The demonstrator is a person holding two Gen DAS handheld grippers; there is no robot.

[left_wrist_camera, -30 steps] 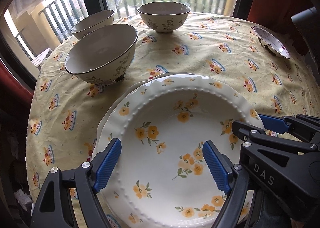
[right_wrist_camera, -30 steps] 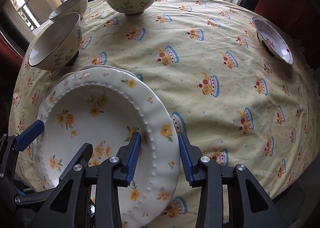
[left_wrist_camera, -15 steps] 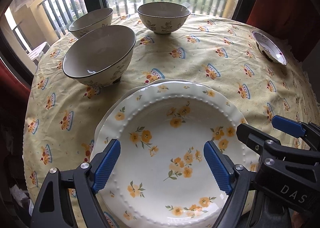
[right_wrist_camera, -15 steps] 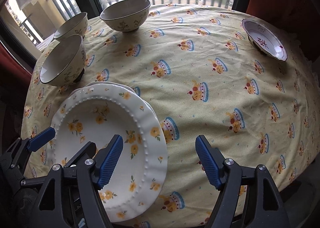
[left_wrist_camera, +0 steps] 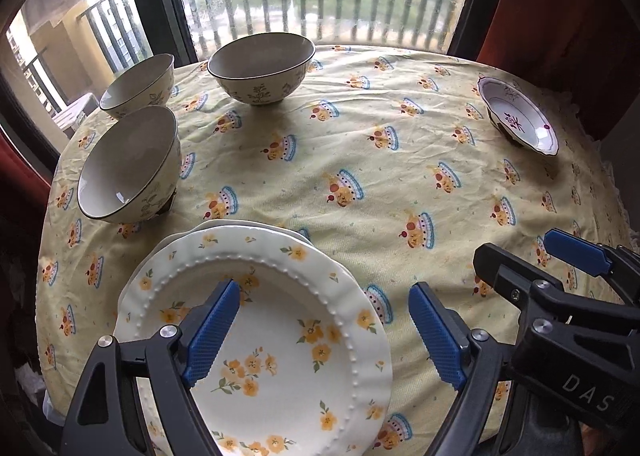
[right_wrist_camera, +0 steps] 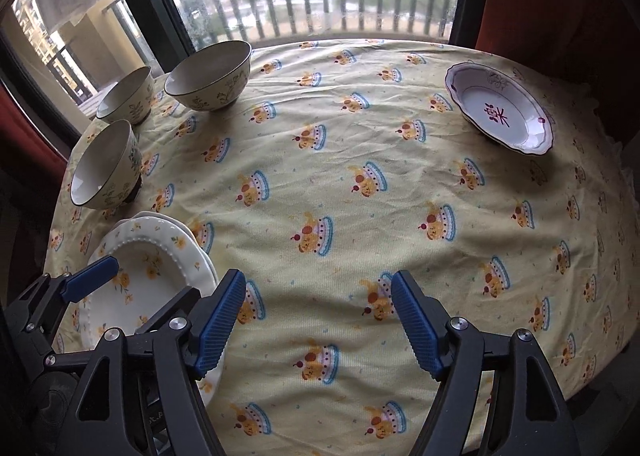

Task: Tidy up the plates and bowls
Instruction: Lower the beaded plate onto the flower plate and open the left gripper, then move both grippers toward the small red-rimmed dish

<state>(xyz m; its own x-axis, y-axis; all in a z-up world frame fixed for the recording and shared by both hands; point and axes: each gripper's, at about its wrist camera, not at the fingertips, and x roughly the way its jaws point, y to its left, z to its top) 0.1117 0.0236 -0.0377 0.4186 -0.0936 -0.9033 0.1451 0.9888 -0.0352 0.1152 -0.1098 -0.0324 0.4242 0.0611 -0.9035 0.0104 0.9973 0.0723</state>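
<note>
Both grippers have pulled back from the stack of flower plates (left_wrist_camera: 280,340) at the table's (right_wrist_camera: 360,191) near-left edge. Right gripper (right_wrist_camera: 318,324) has just been opening, fingers now released w/ nothing between; left gripper (left_wrist_camera: 324,332) also spread wide, empty. Three bowls (left_wrist_camera: 132,163) sit along the far-left edge, apart from each other. Purple-pattern dish (right_wrist_camera: 500,111) lies near the far-right edge.

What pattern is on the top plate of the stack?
Yellow-orange flowers on the cream beaded-rim ceramic plate; clearest in the left wrist view.
</note>
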